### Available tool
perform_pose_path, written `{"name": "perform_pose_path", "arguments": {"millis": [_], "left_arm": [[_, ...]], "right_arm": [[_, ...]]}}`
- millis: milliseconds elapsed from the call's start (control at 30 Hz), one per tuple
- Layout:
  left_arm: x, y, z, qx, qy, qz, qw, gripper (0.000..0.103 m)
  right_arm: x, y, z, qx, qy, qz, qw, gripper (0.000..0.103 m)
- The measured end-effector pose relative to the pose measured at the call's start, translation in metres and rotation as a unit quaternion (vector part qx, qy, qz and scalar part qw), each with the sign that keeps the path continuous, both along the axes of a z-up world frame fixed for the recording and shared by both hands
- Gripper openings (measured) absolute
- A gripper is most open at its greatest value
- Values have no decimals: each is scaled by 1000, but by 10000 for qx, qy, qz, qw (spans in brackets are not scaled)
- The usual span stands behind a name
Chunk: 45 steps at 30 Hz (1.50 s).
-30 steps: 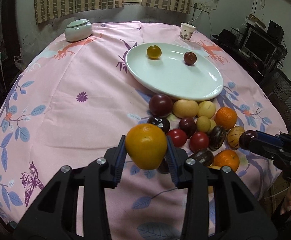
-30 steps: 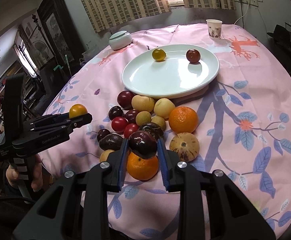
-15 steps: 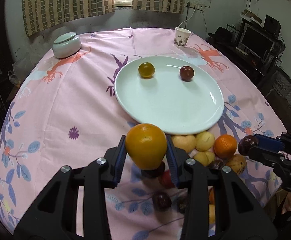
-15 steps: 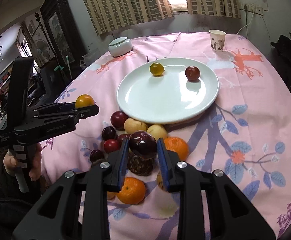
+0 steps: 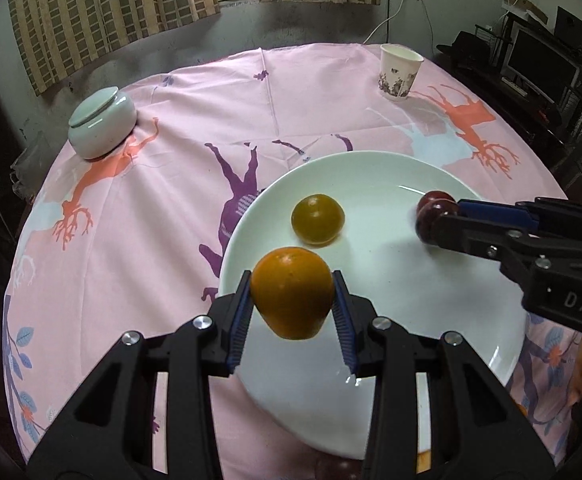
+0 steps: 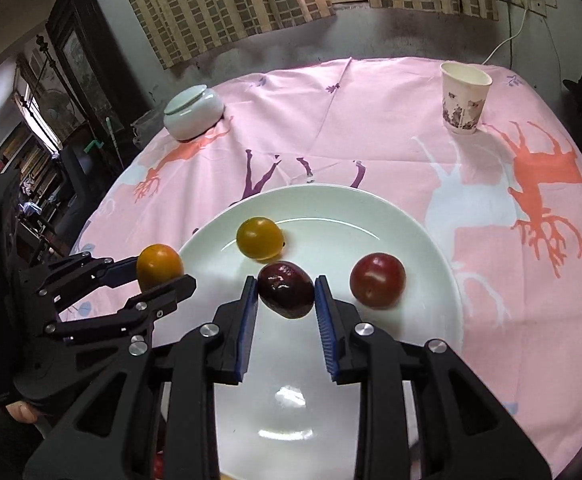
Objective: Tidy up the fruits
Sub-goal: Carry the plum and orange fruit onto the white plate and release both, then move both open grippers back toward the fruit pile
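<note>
My left gripper is shut on an orange fruit and holds it over the near left rim of the white plate. It also shows in the right wrist view. My right gripper is shut on a dark purple plum and holds it over the plate. A yellow-orange fruit and a red plum lie on the plate. In the left wrist view the right gripper covers most of the red plum.
A pale lidded jar stands at the far left of the pink tablecloth. A paper cup stands at the far right. A few loose fruits peek out below the plate's near edge.
Both grippers have moved forward with their fruits, from above the fruit pile to over the plate. The pile has dropped out of view beneath them.
</note>
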State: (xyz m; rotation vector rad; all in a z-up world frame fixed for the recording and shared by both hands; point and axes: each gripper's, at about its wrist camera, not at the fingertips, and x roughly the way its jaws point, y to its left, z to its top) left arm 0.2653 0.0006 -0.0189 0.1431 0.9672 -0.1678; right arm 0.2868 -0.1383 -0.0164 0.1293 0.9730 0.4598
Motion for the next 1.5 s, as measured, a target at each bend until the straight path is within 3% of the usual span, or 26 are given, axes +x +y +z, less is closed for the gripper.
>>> {"name": "perform_pose_path", "arguments": {"millis": [400,467,500,533,567,767,867,900,1033,1200,1367,1500], "left_arm": [[30,10,-24,-69,392,271,9988,40],[26,14,-13,-100,276,320,9991,58],[21,17,-4,-149,153,334,9992,72],[14,21,8,-179,-20,358,9992,76],[6,24,19,-175,-179,379,9990,76],[-71,49,69,-592,-787,436,9942,96],[-120,53,68,-780,-892,394,9922,100],[-135,53,64,-803,-933,361,9917,101],[-185,45,41,-694,-1072,341,9912,101],[-227,37,16,-604,-1140,194,9915,101],[-243,40,-2,-386,-967,202,9944,101],[-248,55,-11,-453,-747,410,9953,101]], "right_arm": [[22,18,-11,-382,-74,155,9991,31],[19,16,-5,-396,-204,130,9989,32],[16,15,0,-397,-262,128,9988,37],[12,13,7,-405,-317,100,9986,46],[6,10,14,-419,-422,19,9982,62],[-61,-13,55,-233,-883,-77,9958,66],[-108,-24,55,-228,-923,-161,9953,97],[-127,-27,53,-249,-1009,-200,9944,100],[-192,-31,34,-676,-1140,-433,9902,100],[-255,-38,9,-728,-1238,-634,9876,100],[-265,-39,-6,-886,-1059,-754,9876,100],[-263,-36,-20,-889,-803,-764,9899,100]]}}
